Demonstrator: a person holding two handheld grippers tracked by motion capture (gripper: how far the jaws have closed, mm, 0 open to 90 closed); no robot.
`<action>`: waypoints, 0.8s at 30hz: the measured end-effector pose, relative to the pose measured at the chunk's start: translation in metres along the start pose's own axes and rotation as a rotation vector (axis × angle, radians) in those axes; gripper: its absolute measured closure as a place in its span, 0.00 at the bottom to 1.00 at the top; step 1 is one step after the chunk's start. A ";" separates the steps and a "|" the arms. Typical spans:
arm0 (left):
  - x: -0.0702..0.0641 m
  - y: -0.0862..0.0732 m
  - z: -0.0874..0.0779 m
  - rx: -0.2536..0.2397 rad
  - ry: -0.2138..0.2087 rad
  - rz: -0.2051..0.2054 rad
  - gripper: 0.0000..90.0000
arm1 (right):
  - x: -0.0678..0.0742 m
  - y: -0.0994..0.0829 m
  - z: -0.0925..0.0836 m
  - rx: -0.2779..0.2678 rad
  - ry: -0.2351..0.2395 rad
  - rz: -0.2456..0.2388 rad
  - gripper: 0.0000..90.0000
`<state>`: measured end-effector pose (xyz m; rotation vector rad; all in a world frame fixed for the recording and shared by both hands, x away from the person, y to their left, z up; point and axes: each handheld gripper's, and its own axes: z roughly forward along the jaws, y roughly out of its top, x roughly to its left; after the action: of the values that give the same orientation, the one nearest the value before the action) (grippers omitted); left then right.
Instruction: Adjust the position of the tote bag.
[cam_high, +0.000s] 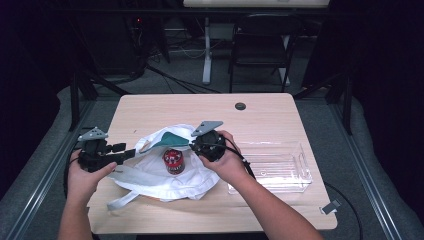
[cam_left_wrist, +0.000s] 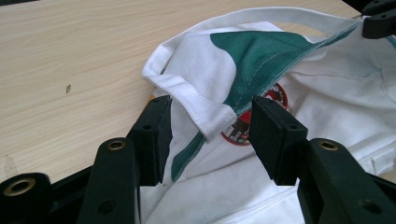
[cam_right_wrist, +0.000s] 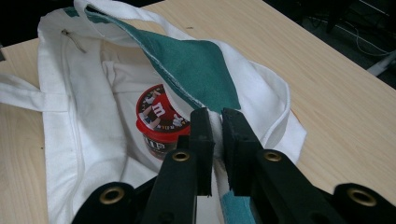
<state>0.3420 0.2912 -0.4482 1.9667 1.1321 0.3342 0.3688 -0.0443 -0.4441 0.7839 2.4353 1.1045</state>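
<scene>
From above, a white cloth bag (cam_high: 165, 175) lies on the table (cam_high: 260, 115), a red-lidded tub (cam_high: 173, 160) on its cloth; the clear tray (cam_high: 295, 172) holds nothing.

Left gripper (cam_left_wrist: 210, 116): jaws spread, the bag's hem between them unpinched, the tub half hidden.

Right gripper (cam_right_wrist: 218, 126): jaws pinch the bag's rim; the lid reads "m".

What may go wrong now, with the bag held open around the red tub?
1. The left gripper stands open around the bag's white hem; that side may slump over the red tub.
2. The right gripper alone pinches the green-lined edge; a slip would probably close the cloth bag.
3. Pulling the cloth might tip the tub.
</scene>
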 end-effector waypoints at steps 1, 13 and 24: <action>0.000 0.000 -0.001 0.001 -0.007 0.005 0.55 | 0.000 0.000 0.000 -0.004 -0.001 0.003 0.92; 0.001 -0.004 -0.002 0.025 -0.017 0.060 0.51 | -0.003 0.003 0.002 -0.006 0.001 0.015 0.92; -0.003 -0.007 0.017 0.072 0.013 0.116 0.57 | -0.004 0.003 0.003 -0.013 0.002 0.020 0.92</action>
<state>0.3459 0.2818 -0.4633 2.1014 1.0539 0.3720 0.3741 -0.0432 -0.4432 0.8045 2.4248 1.1284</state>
